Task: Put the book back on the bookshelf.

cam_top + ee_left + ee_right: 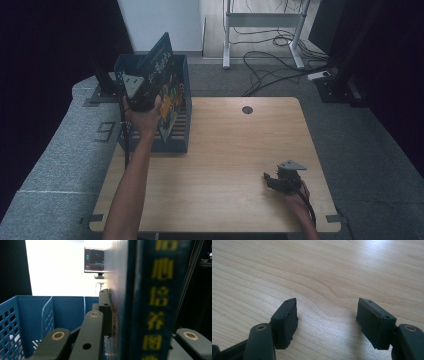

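- Here, a dark blue book (164, 75) with yellow lettering on its spine is held upright over the blue crate (177, 142), which stands at the far left corner of the desk (235, 150).
- The book's lower part is already down among the crate's slotted dividers, while its top corner rises above the crate's rim and leans toward the far side.
- The left gripper (137, 97) is clamped on the book; in the left gripper view one black jaw is pressed flat against the cover and the other lies on the far side of the spine (155, 300).
- The blue perforated walls and a divider of the crate (47, 315) are seen just below and beside that grip.
- The step in hand is judged to be the filing of the book into a compartment of the crate.
- For the next move, the book would need to be eased straight down between the dividers until it is borne by the crate's floor, and only then should the clamp be let go.
- The right gripper (272, 181) is rested near the desk's near right corner, well apart from the crate.
- Its fingers (285, 322) are spread apart, with nothing between them but bare wood.
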The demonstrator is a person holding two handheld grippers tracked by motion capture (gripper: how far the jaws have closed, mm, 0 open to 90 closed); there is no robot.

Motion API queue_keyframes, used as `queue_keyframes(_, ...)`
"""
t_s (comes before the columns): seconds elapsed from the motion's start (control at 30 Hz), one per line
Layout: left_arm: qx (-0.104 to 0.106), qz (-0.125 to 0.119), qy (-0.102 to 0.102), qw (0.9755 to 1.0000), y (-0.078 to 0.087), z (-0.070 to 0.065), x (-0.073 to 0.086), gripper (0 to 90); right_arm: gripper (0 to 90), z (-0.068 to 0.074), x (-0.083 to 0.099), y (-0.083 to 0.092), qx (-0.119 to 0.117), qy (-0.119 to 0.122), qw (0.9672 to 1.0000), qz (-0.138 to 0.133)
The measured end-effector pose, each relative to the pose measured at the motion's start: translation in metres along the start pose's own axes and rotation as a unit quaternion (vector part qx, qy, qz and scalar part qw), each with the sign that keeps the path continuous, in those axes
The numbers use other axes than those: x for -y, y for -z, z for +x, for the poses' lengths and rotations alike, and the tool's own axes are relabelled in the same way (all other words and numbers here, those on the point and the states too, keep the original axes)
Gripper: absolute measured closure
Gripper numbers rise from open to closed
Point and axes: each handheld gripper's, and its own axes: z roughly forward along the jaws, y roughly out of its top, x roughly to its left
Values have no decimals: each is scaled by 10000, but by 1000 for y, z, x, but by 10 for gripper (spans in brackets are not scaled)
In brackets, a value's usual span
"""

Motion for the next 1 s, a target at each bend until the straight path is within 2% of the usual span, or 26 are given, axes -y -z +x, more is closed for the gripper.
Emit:
queue_keyframes(0.13, -14, 63, -2, 10000, -5, 2, 2, 826, 324, 0, 1, 1, -1, 13, 10000, -14)
queue_keyframes(0.23, -94, -55, -38, 9999, -6, 0, 5, 827, 324, 0, 1, 1, -3, 14, 10000, -14)
queue_keyframes(0.4, -103, -146, 38, 9998, -11, -2, 7, 827, 324, 0, 1, 0, -1, 14, 10000, -21)
queue_keyframes(0.63, -169, -118, 161, 9997, -19, 2, 12, 826, 323, 0, 1, 1, -14, 18, 10000, -10)
queue_keyframes(1.0, -304, -232, -11, 9993, -28, -6, 20, 826, 322, 0, 1, 1, -20, 19, 10000, -11)
